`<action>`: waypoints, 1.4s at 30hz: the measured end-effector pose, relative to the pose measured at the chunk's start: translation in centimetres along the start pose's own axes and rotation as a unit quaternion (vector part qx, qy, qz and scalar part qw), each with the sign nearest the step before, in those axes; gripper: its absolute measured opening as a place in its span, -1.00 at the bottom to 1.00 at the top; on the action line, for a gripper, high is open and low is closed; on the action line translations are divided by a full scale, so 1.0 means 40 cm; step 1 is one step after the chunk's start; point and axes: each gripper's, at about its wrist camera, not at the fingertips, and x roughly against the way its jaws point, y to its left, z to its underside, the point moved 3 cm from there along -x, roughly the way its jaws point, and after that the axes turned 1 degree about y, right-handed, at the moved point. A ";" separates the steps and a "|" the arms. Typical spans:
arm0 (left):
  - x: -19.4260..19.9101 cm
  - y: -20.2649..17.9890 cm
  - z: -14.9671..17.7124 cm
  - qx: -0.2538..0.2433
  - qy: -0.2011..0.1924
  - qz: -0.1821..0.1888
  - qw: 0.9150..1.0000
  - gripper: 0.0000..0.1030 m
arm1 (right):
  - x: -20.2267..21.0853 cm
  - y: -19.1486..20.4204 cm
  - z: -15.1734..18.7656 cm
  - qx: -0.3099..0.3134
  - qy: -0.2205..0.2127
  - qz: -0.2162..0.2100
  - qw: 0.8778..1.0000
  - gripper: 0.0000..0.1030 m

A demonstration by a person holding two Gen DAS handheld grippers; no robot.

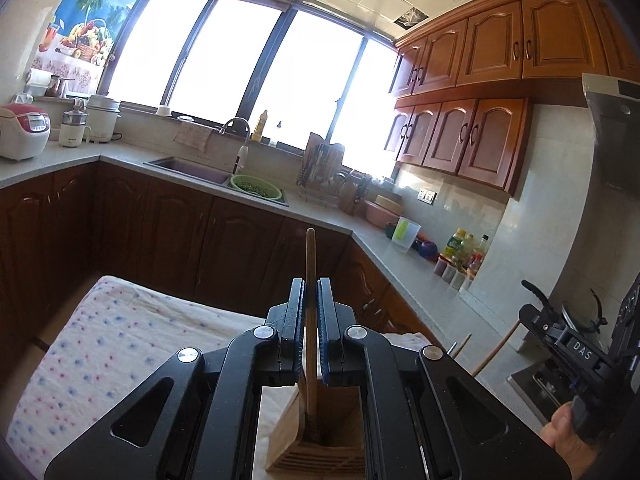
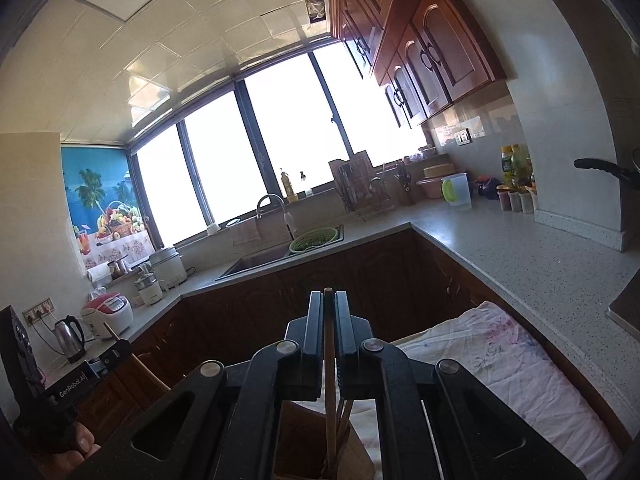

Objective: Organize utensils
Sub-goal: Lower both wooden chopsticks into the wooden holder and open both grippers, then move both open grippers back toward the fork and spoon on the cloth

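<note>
Below, both grippers (image 1: 311, 292) (image 2: 329, 304) clamp upright wooden sticks (image 1: 310, 264) (image 2: 329, 360) whose lower ends stand inside the wooden holder (image 1: 316, 440).

The left black two-finger gripper (image 1: 311, 300) points slightly downward, its jaws closed tight around a thin wooden stick. The right black two-finger gripper (image 2: 329, 312) mirrors it, jaws pinched on another thin stick. Each view shows the other gripper's handle wrapped by a bare hand (image 1: 568, 436).
</note>
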 end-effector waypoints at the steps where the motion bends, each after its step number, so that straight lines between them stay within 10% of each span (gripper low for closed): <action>1: -0.008 0.003 0.014 -0.002 0.006 0.000 1.000 -0.91 | -0.007 -0.004 0.011 -0.002 0.004 0.000 1.000 -0.91; 27: -0.062 -0.011 0.095 -0.012 0.089 0.016 0.996 -0.76 | -0.058 -0.039 0.091 -0.028 0.065 0.001 0.997 -0.79; 33: 0.022 -0.013 0.071 -0.004 0.057 0.011 0.998 0.28 | 0.016 -0.043 0.062 -0.046 0.024 -0.016 0.999 0.30; 37: 0.093 -0.003 0.061 0.006 0.041 0.006 0.999 0.58 | 0.090 -0.031 0.042 -0.043 -0.006 -0.030 0.999 0.87; 42: 0.182 0.019 0.074 0.021 0.033 0.007 0.999 0.67 | 0.190 -0.018 0.047 -0.033 -0.022 -0.042 0.998 0.92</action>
